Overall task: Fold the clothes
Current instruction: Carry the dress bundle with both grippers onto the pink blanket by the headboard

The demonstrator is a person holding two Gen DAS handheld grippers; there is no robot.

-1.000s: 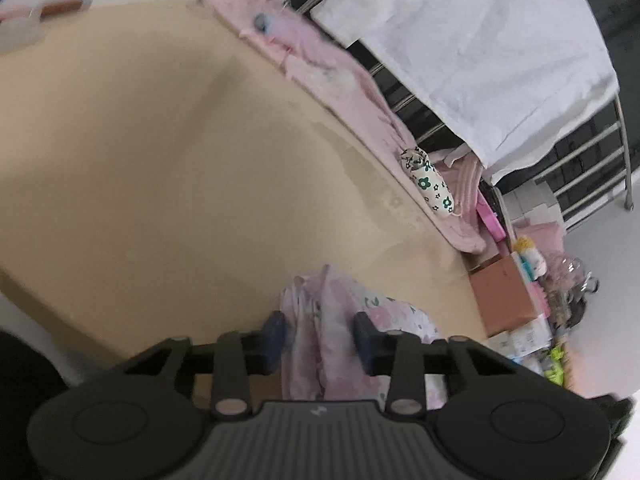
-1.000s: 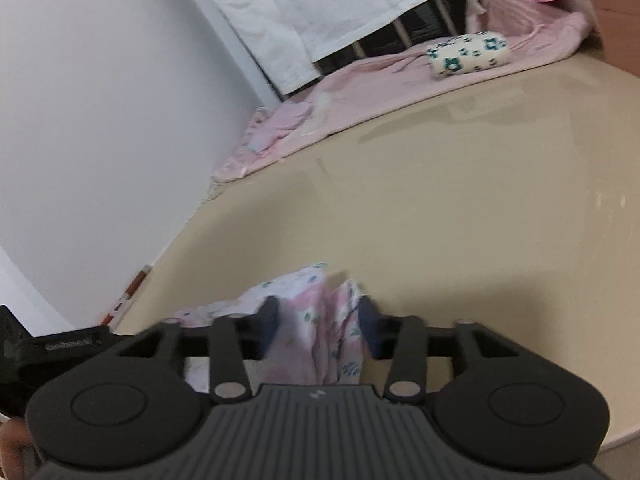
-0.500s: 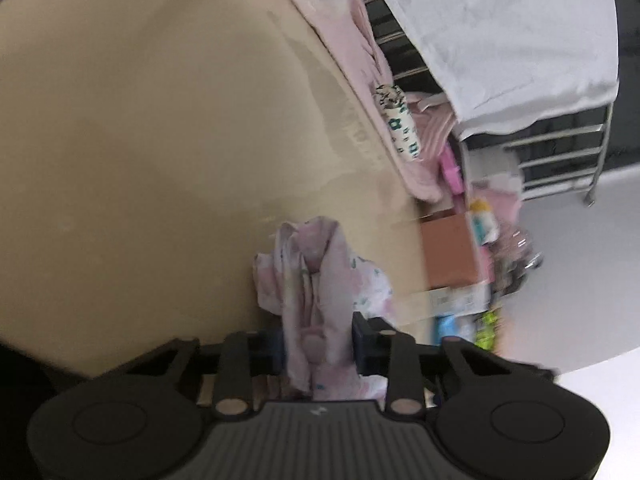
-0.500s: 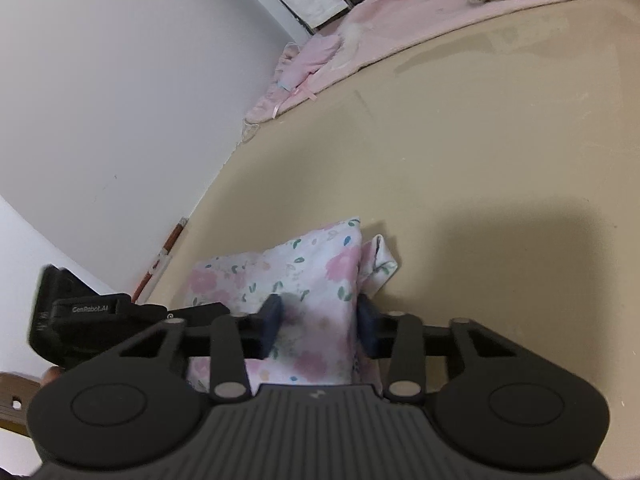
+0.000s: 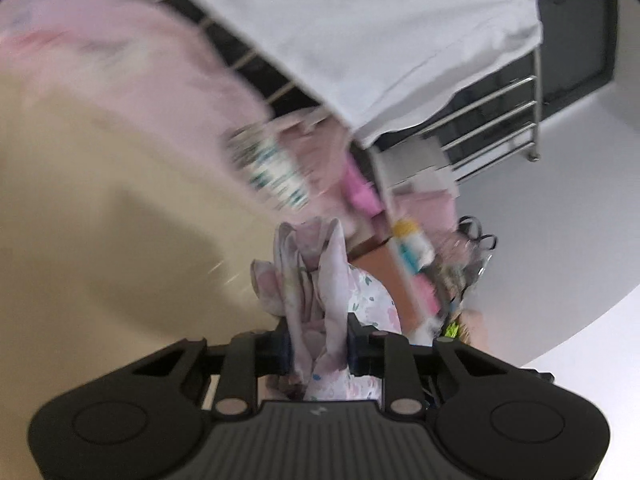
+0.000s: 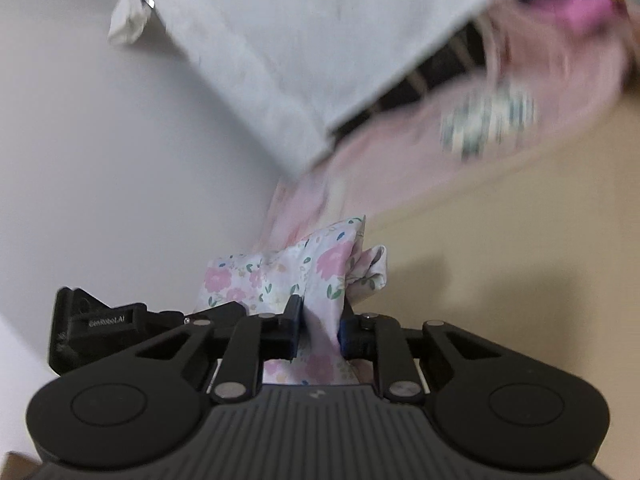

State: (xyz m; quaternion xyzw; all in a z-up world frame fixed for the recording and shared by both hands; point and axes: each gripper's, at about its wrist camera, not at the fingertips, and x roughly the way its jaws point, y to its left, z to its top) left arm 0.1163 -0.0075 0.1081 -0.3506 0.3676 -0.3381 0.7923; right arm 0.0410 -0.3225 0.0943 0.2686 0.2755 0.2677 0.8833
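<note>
1. Beige table (image 6: pixel 520 264): smooth, bare in the foreground; a blurred pink cloth (image 5: pixel 132 80) lies along its far edge.
2. White sheet (image 5: pixel 360 32): draped over a metal rack (image 5: pixel 496 120) behind the table.
3. White wall (image 6: pixel 100 160): left of the table in the right wrist view.
4. Floral garment (image 6: pixel 320 268): bunched, off the tabletop, between both claws.
5. Left gripper (image 5: pixel 318 346): jaws just closed, clamped on the garment.
6. Right gripper (image 6: pixel 320 330): jaws just closed, clamped on the garment.
</note>
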